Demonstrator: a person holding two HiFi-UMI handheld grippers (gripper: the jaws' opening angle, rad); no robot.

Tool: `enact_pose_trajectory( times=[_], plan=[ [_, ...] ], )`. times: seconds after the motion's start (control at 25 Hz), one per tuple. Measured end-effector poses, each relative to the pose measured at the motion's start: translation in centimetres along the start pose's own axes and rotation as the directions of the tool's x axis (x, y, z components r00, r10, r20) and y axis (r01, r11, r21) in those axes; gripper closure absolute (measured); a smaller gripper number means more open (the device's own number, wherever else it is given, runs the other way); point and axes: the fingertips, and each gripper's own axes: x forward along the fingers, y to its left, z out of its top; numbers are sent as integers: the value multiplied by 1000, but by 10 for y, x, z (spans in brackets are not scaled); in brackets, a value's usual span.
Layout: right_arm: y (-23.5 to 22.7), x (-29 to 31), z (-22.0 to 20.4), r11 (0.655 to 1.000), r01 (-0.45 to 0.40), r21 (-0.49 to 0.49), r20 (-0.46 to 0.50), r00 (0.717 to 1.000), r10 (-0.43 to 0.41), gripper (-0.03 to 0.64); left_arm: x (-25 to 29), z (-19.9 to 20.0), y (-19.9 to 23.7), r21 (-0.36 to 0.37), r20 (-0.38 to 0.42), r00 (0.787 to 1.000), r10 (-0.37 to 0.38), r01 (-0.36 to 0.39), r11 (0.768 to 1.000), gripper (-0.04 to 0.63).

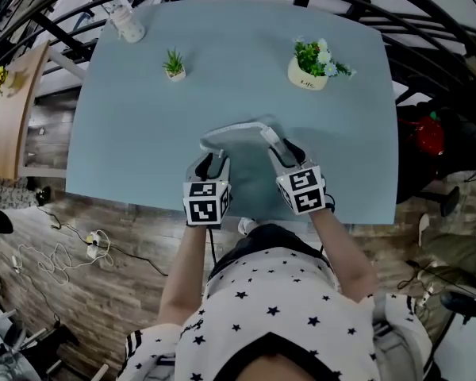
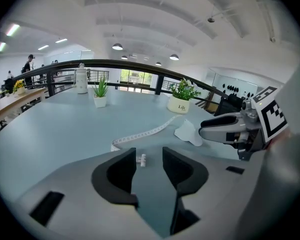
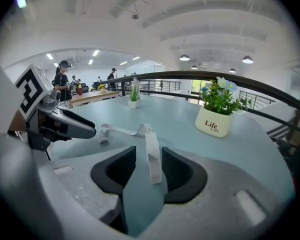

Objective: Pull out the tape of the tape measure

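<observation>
A white tape measure lies on the blue-grey table [image 1: 143,133]. Its case [image 3: 152,159] sits between the jaws of my right gripper [image 3: 149,156], with a gap on each side, so that gripper is open. From the case [image 1: 268,136] the pulled-out tape [image 1: 226,131] curves left across the table. The tape's end tab [image 2: 141,159] lies between the jaws of my left gripper [image 2: 149,156], which is open and not pressing on it. In the head view the left gripper [image 1: 212,162] and the right gripper [image 1: 282,148] stand side by side near the table's front edge.
A white pot of flowers [image 1: 309,70] stands at the back right, a small potted plant [image 1: 174,66] at the back middle, and a clear jar [image 1: 127,24] at the far left corner. A black railing curves behind the table. The front edge runs just under the grippers.
</observation>
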Motion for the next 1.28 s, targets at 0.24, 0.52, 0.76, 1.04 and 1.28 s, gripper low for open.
enact_pose_trajectory(
  times=[0.24,0.52,0.76,1.04,1.28],
  plan=[
    [21,-33,10,1000,-19,14,71,997,18,471,-32,-4,-9,-16,56,998,28,-27,1000,446],
    [42,-76,11,999,-24,43,140,990,17,471,-76,-18,-27,-24,111,993,44,-42,999,446],
    [56,-115,3,998,-15,55,195,981,4,519,-113,-26,-45,-34,172,984,54,-49,998,459],
    [77,-170,-8,999,9,37,261,965,-19,586,-160,-49,-68,-56,242,967,78,-67,996,519],
    [99,-211,-15,1000,13,6,305,952,-14,609,-195,-66,-94,-50,282,957,73,-61,997,566]
  ],
)
